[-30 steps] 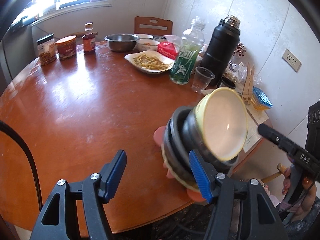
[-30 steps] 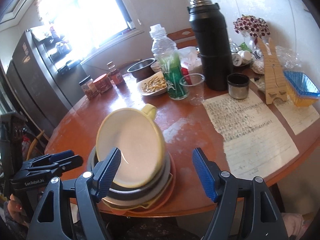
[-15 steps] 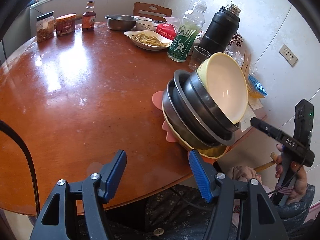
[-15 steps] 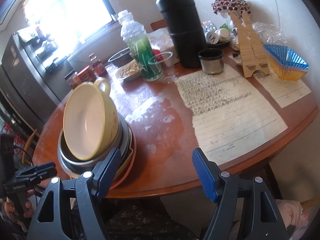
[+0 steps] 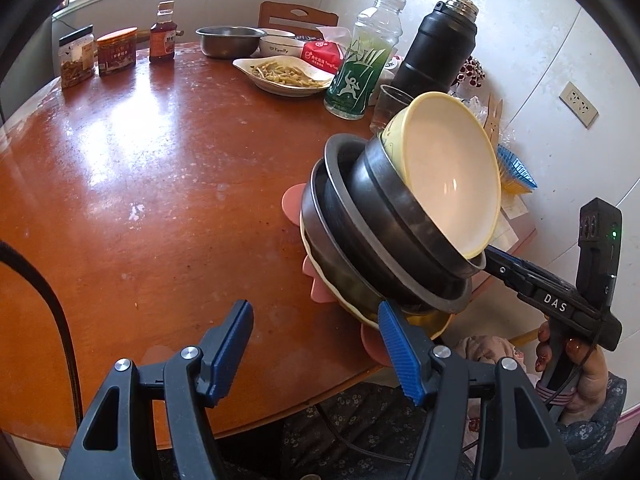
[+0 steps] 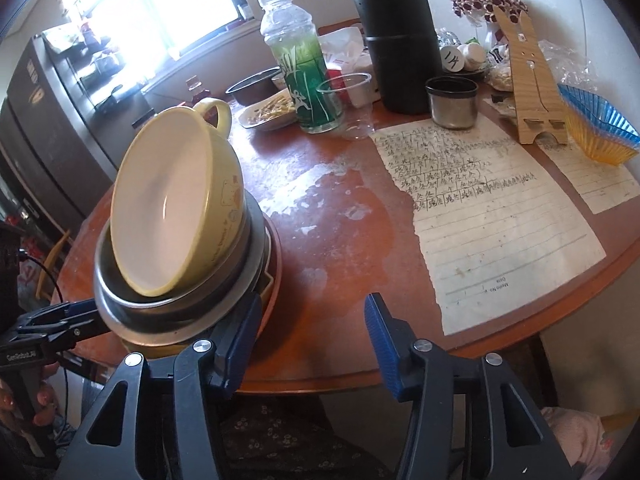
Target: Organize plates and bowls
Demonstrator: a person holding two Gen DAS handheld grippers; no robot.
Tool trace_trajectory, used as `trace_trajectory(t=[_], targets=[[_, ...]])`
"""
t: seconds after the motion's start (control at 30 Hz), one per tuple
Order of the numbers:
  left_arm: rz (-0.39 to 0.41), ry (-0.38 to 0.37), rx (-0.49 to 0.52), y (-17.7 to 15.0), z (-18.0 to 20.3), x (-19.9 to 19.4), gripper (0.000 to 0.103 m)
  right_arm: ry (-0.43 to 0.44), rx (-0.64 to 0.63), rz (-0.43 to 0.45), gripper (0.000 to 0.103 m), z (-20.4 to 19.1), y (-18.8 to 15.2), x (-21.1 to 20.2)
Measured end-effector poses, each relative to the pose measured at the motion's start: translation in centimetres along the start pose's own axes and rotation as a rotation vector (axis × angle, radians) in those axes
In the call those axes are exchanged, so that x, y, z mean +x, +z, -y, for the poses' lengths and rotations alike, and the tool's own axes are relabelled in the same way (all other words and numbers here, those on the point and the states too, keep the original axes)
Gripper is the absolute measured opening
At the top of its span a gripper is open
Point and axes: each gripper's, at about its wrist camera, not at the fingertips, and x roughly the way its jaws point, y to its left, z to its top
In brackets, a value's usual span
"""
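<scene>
A tilted stack leans at the table's near edge: a cream-yellow handled bowl [image 5: 448, 176] [image 6: 168, 208] sits in nested steel bowls [image 5: 360, 220] [image 6: 160, 316], above a yellow plate [image 5: 432, 322] and a pink plate [image 5: 290, 204] [image 6: 276, 264]. My left gripper [image 5: 316, 350] is open over bare table, and its right finger touches the stack's lower rim. My right gripper [image 6: 310, 344] has its jaws closing on nothing, its left finger against the stack. Each gripper shows in the other's view, right gripper [image 5: 490, 254] and left gripper [image 6: 80, 312], reaching the stack's far side.
At the back of the round wooden table [image 5: 140, 184] stand a black thermos [image 6: 388, 40], a green bottle [image 6: 304, 76], a clear cup [image 6: 348, 92], a dish of food [image 5: 280, 74], a steel bowl [image 5: 228, 40] and jars [image 5: 116, 52]. Written paper sheets [image 6: 492, 216], a steel cup [image 6: 452, 102] and a wooden stand [image 6: 528, 80] lie to the right.
Both views have sunk toward the table's near edge. The stack looks nearer and leans more steeply. The right gripper's jaws have drawn closer together; the left gripper's gap is unchanged.
</scene>
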Motion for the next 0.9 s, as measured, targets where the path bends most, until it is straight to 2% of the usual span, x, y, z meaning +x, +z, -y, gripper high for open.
trace_trajectory(t=[0.17, 0.43, 0.57, 0.9], targets=[[-0.005, -0.005, -0.013, 0.3, -0.4, 0.2, 0.065, 0.007, -0.034, -0.016, 0.054, -0.3, 0.8, 1.2], [-0.008, -0.022, -0.009, 0.4, -0.7, 0.4, 0.065, 0.033, -0.121, -0.056, 0.043, -0.8, 2.2, 3.4], [-0.001, -0.009, 0.002, 0.3, -0.8, 0.3, 0.068, 0.042, -0.16, -0.058, 0.036, -1.4, 2.7, 3.8], [0.027, 0.042, -0.025, 0.2, -3.1, -0.9, 0.068, 0.098, -0.233, -0.077, 0.032, -4.1, 3.7, 5.8]])
